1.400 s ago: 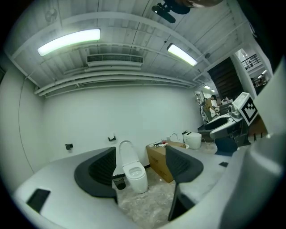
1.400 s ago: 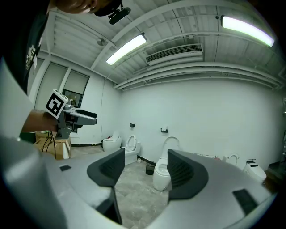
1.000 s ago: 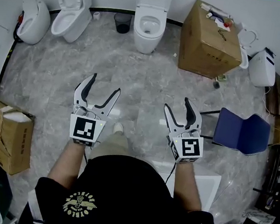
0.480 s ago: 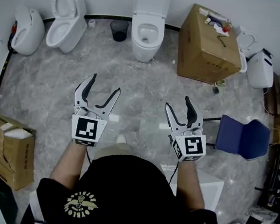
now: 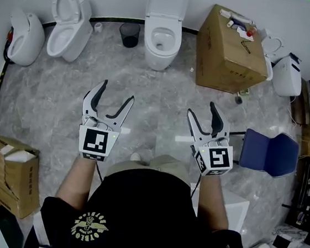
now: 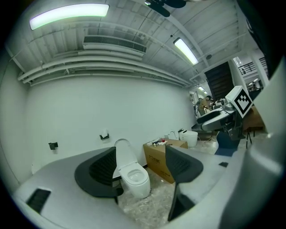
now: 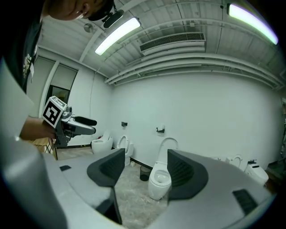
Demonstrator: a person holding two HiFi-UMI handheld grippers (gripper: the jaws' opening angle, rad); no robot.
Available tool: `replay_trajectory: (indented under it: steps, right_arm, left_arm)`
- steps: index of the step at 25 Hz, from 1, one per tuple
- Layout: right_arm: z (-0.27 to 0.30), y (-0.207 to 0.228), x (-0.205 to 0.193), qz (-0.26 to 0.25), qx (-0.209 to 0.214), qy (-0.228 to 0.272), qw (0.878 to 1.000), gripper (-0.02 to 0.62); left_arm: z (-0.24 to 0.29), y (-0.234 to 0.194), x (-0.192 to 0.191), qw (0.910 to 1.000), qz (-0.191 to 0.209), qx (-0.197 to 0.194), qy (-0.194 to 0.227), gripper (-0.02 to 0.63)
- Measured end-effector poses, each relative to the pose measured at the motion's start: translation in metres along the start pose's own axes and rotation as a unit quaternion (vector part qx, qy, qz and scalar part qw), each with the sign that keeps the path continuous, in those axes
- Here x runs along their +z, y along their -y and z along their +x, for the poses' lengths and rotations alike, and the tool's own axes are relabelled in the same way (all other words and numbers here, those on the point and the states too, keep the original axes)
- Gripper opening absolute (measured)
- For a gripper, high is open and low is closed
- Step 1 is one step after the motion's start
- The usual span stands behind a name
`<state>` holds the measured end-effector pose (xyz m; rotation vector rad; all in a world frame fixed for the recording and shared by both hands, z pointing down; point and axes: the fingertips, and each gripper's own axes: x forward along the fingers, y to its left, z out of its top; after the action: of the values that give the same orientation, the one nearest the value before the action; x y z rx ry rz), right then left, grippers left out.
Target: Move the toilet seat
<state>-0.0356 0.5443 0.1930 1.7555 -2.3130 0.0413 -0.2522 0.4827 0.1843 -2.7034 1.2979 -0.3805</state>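
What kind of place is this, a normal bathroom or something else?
Probably a storeroom or test room for bathroom fittings, not a home bathroom: several toilets stand in one row, such as the middle toilet and the left toilet, and a cardboard box stands beside them.

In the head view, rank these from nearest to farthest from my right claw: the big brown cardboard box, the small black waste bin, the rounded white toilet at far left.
From the right claw:
1. Big brown cardboard box, ahead, slightly right.
2. Small black waste bin, by the wall, ahead left.
3. Rounded white toilet, far left.
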Motion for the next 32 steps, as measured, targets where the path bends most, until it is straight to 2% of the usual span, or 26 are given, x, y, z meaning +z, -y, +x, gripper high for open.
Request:
replay_trajectory:
  steps: [9,14,21,32]
  right_arm:
    - [0.023,0.034,-0.012,0.003,0.006,-0.006,1.000,0.284]
    - [0.049,0.046,-0.014,0.008,0.019,-0.008,1.000,0.284]
    - [0.090,0.076,-0.018,0.009,0.034,-0.016,0.999,0.284]
    - [0.153,0.153,-0.008,0.001,0.048,-0.012,0.999,0.284]
  left_arm:
    - [0.037,-0.008,0.004,0.9998,0.001,0.019,0.004,0.324]
    - [0.063,-0.007,0.008,0.9999,0.001,0.006,0.012,0.324]
    - [0.119,-0.012,0.009,1.0000,-0.002,0.008,-0.001,0.324]
    - [0.212,-0.019,0.025,0.9998,-0.004,0.020,-0.008,0.324]
